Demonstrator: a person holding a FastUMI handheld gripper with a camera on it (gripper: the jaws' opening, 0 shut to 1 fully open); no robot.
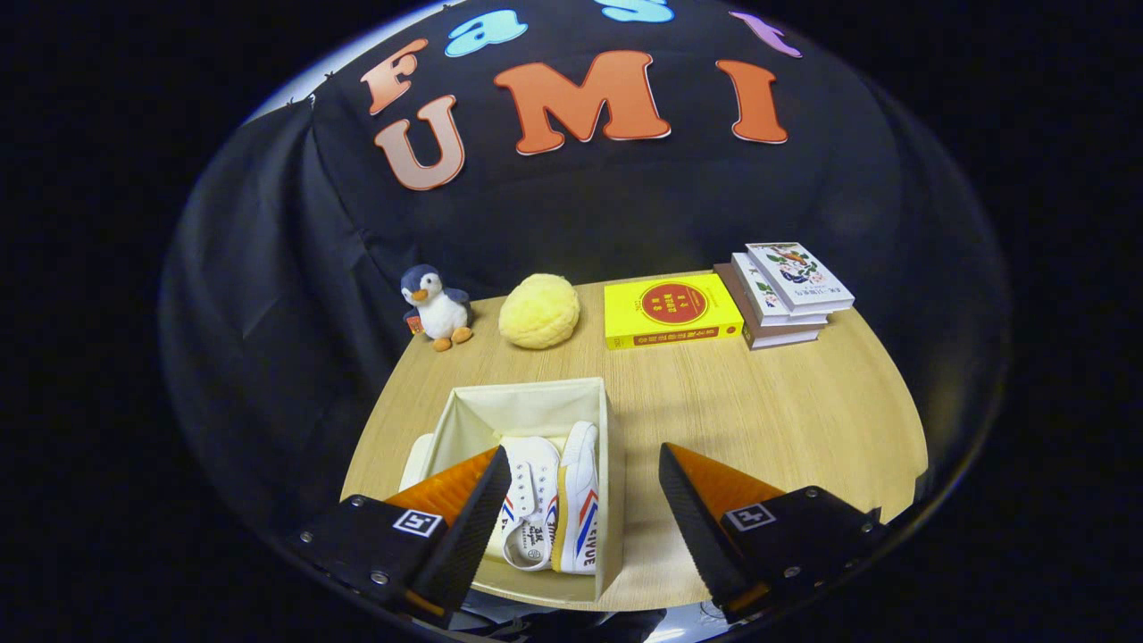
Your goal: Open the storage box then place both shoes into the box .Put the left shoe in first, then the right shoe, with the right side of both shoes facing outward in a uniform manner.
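While the fingers hang spread above the near table edge, the scene reads as follows:

gripper: hand-held two-finger gripper [580, 500], jaws wide apart, nothing between the pads, nothing gripped
left finger: its tip [487, 500] overlaps the near left part of the box in view; cannot tell if it touches
right finger: its tip [683, 500] is over bare table, just right of the box, apart from it
box: cream fabric open-top storage box [536, 402], rectangular, lid off, sits on the table ahead of and between the fingers, nearer the left one
lid: pale flat piece [416, 460] peeks out along the box's left side, partly hidden by the left finger; cannot tell for sure it is the lid
shoes: two white canvas sneakers with red and blue stripes, both inside the box, side by side
left-hand shoe: white sneaker [533, 487], laces up, lies flat in the middle of the box
right-hand shoe: white sneaker [580, 500] on its edge, striped side facing the box's right wall, touching the other shoe
table: light wood-grain tabletop [768, 420]
penguin: small grey-and-white plush penguin [437, 306], far left of the table by the black cloth wall
ball: yellow fuzzy round plush [539, 310], just right of the penguin, beyond the box
yellow book: flat yellow book with a red circle [671, 310], beyond the fingers
book stack: three stacked books with illustrated covers [784, 293], just right of the yellow book
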